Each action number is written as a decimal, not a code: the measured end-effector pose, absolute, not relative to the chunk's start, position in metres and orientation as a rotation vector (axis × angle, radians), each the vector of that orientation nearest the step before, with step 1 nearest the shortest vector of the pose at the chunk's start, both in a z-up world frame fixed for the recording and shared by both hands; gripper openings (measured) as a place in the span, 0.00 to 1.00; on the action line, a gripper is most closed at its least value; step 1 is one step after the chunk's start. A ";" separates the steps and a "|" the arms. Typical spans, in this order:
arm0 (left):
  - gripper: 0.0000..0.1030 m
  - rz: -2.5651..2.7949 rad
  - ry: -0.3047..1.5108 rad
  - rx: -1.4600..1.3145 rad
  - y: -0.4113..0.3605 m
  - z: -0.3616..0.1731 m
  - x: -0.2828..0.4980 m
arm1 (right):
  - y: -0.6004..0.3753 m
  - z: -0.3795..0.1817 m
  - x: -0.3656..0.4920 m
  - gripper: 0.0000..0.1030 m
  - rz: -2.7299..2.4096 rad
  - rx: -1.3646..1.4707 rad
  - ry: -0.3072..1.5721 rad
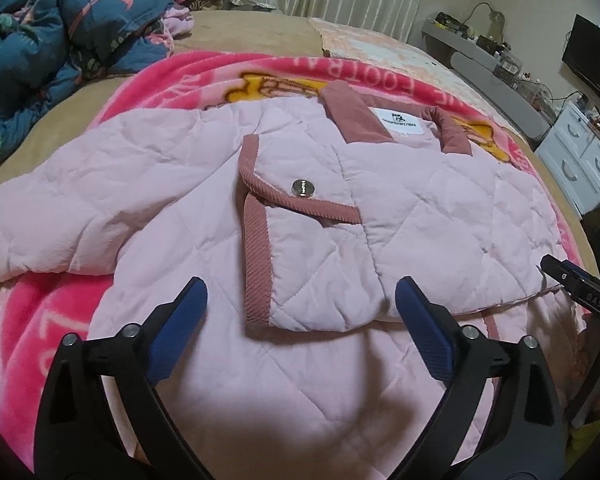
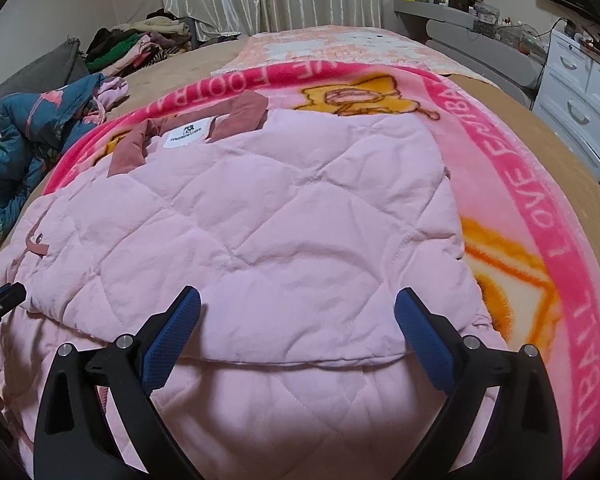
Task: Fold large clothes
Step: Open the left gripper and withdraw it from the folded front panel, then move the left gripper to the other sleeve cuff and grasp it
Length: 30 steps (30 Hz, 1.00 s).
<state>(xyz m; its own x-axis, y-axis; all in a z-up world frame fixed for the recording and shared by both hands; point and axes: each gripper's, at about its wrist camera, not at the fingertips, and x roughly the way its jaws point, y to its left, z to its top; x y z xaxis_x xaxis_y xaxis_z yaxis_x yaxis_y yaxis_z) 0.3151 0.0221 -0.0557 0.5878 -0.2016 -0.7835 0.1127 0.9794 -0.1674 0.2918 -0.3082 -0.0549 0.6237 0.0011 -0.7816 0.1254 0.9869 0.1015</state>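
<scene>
Pale pink quilted fabric, puffy and diamond-stitched, makes up the jacket [image 1: 180, 184], which lies spread on a bright pink fleece blanket [image 2: 540, 184] over the bed [image 1: 236, 32]. Its dusty-rose corduroy collar [image 1: 352, 112] points to the far side, a white label showing inside it, and a trimmed pocket flap with a metal snap [image 1: 303, 188] sits on the front panel. One sleeve trails out to the left in the left wrist view, while on the right side the panel already seems laid over the body. The padding looks springy, so my guess is a fold could puff back open once let go, and a pinch that catches only the top layer would drag the shell askew; the fleece beneath may also bunch. The left gripper [image 1: 300, 304] hovers above the hem with fingers spread wide, holding nothing; the right gripper [image 2: 298, 312] likewise stands wide and empty. A blue patterned quilt [image 1: 52, 40] is heaped well apart.
</scene>
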 end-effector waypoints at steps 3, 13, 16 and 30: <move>0.91 -0.171 0.919 -0.092 0.021 -0.052 0.313 | -0.310 -0.048 0.288 0.95 -0.075 0.160 0.879; 0.91 -0.116 0.907 -0.072 0.026 -0.041 0.306 | -0.308 -0.026 0.275 0.96 -0.069 0.157 0.832; 0.91 -0.095 0.898 -0.065 0.031 -0.036 0.305 | -0.300 -0.017 0.273 0.96 -0.056 0.146 0.814; 0.91 0.075 0.870 -0.133 0.098 -0.012 0.303 | -0.216 0.016 0.275 0.96 0.075 0.066 0.769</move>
<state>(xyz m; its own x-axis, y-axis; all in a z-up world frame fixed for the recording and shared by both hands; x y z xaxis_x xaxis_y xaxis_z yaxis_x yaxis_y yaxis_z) 0.3030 0.0983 -0.0119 0.6431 0.0113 -0.7657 -0.1193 0.9892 -0.0856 0.2748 -0.2157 0.0158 0.7164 0.0920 -0.6916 -0.0440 0.9953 0.0867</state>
